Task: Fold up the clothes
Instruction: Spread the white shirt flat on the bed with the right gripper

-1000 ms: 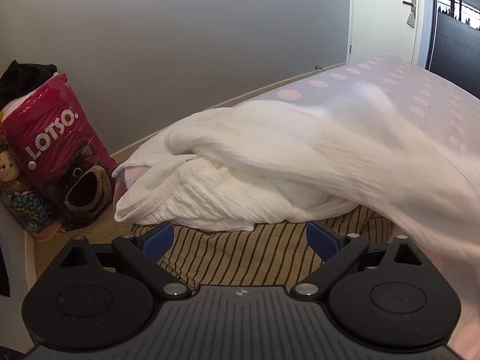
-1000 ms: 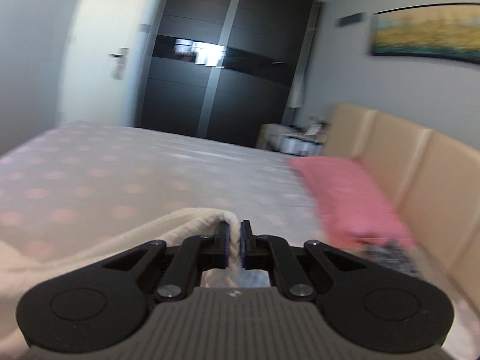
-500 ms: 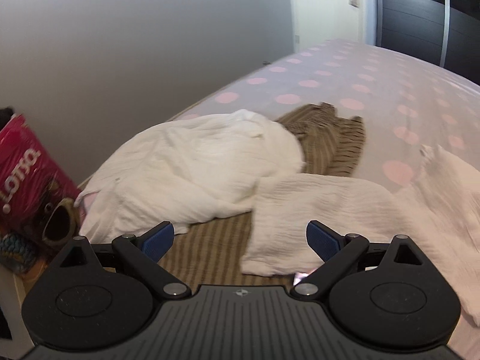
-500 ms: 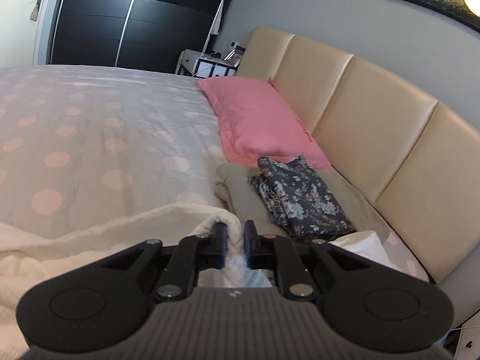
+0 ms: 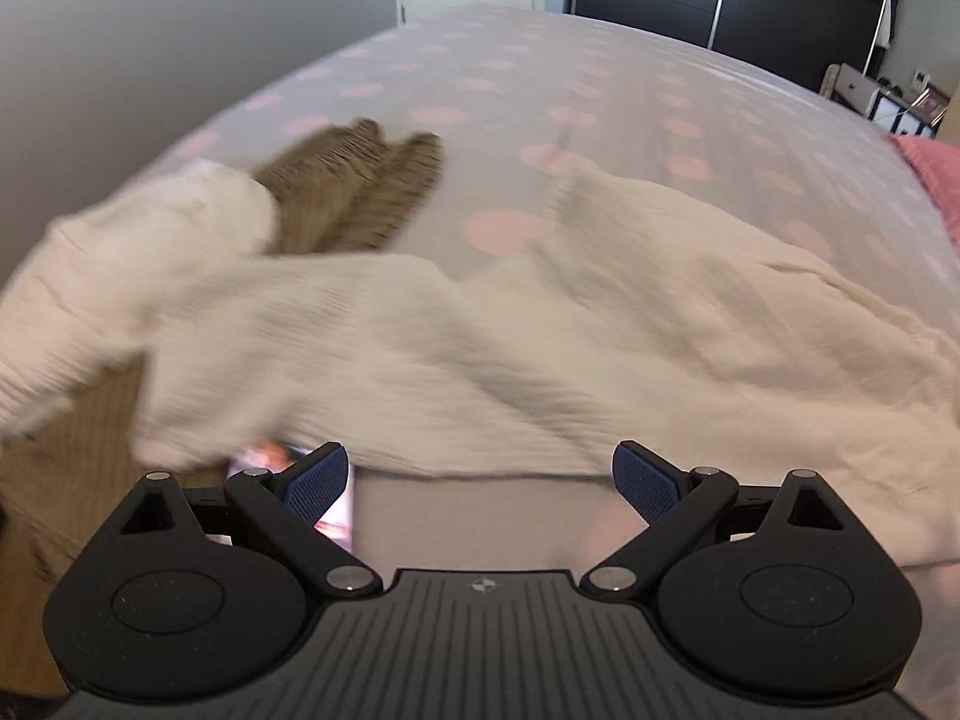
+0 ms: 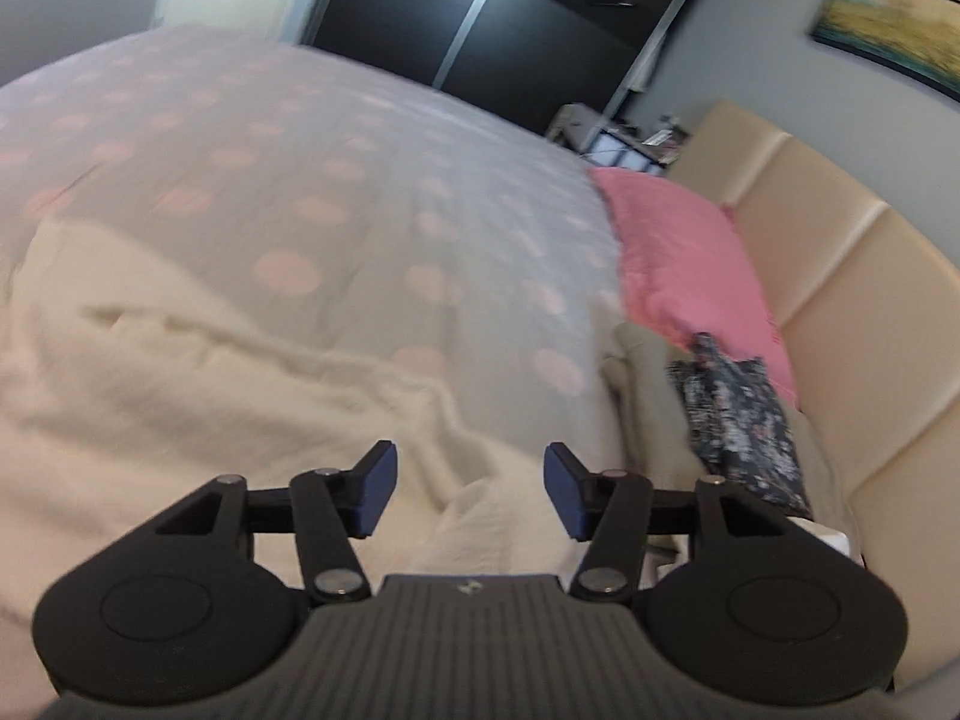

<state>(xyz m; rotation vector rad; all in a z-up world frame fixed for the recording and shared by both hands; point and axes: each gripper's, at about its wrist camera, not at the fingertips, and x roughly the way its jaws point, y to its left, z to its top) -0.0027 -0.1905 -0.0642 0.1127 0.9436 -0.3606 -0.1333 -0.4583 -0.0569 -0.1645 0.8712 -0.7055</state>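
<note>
I am opening the right gripper (image 6: 468, 495) over the unfolded white garment (image 6: 180, 396); left gripper (image 5: 480, 477) is hanging open; folding is barely starting.

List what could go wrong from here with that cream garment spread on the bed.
1. The right claw is opening with a ridge of the cream garment between its pads; the cloth may snag on lift-off.
2. The garment's left end overlaps the brown striped garment, so a grasp there may catch both.
3. The near hem lies rumpled by the open left claw, so a fold may come out crooked.
</note>
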